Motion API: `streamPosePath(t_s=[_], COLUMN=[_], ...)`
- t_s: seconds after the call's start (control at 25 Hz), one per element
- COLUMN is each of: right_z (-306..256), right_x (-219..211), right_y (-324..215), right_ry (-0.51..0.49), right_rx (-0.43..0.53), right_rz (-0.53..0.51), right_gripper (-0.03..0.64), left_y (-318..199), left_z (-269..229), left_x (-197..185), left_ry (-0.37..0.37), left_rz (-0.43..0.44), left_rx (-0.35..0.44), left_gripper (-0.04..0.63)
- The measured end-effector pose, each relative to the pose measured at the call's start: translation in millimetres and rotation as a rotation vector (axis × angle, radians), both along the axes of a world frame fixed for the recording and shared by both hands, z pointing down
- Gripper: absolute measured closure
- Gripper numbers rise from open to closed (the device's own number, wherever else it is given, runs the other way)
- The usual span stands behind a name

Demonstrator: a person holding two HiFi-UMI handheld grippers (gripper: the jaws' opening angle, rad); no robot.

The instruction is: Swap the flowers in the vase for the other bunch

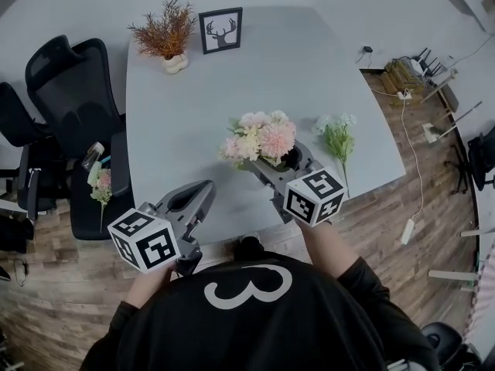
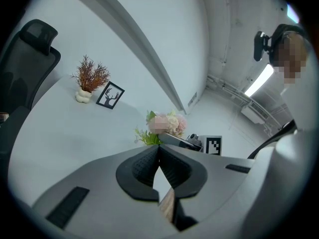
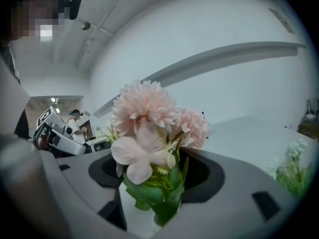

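Two tools are in play. The right tool is at the pink bunch. The left tool is held back over the near edge of the tabletop, well apart from both bunches.

Right tool state: the jaws stand partly open with the leafy base of the pink bunch between them. In the right gripper view a strip of bare tabletop shows between one jaw and the stems, so a firm grip is not evident. Left tool state: the pads meet at their tips, with nothing between them.

Position of the task items: the pink bunch stands near the middle of the tabletop, directly ahead of the right tool. Its blossoms lean toward the person's left. The vase is hidden under the foliage and the tool. The white-and-green bunch lies flat on the tabletop just to the right of the right tool. Its blossoms point away from the person and its stem points toward the near edge.

Governing relation: the pink stems run roughly upright across the nearly level jaws, so removal probably requires closing the jaws and lifting along the stems. The right hand is nearer to both bunches.
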State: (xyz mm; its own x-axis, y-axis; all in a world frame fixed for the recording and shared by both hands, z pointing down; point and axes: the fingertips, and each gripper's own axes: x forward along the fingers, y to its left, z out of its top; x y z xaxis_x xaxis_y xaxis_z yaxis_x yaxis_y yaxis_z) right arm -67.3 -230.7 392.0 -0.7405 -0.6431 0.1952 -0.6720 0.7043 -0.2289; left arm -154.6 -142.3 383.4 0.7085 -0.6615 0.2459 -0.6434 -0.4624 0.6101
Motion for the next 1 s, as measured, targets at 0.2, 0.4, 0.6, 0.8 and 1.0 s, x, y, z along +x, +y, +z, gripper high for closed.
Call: streamPosePath(t_s=[0.2, 0.4, 0.6, 0.8, 1.0], right_z=[-2, -4, -6, -16, -35], right_x=[-2, -3, 0, 1, 2], right_y=[3, 8, 9, 10, 12], right_ry=[0.001, 0.013, 0.023, 0.028, 0.024], right_rx=[-0.002, 0.011, 0.028, 0.066, 0.113], right_rz=[-0.017, -0.025, -0.007, 0.012, 0.033], right_gripper=[0.353, 0.434, 0.476, 0.499, 0.502], left_y=[3, 8, 13, 20, 25], left_z=[-4, -6, -10, -12, -18], left_x=[-1, -3, -5, -10, -17], left_ry=[0.002, 0.002, 0.000, 0.000, 0.000], left_rz=[-0.007, -0.011, -0.016, -0.016, -0.023], left_rx=[0.003, 0.008, 0.015, 0.020, 0.033], left_gripper=[0.584, 0.584, 0.584, 0.584, 0.584])
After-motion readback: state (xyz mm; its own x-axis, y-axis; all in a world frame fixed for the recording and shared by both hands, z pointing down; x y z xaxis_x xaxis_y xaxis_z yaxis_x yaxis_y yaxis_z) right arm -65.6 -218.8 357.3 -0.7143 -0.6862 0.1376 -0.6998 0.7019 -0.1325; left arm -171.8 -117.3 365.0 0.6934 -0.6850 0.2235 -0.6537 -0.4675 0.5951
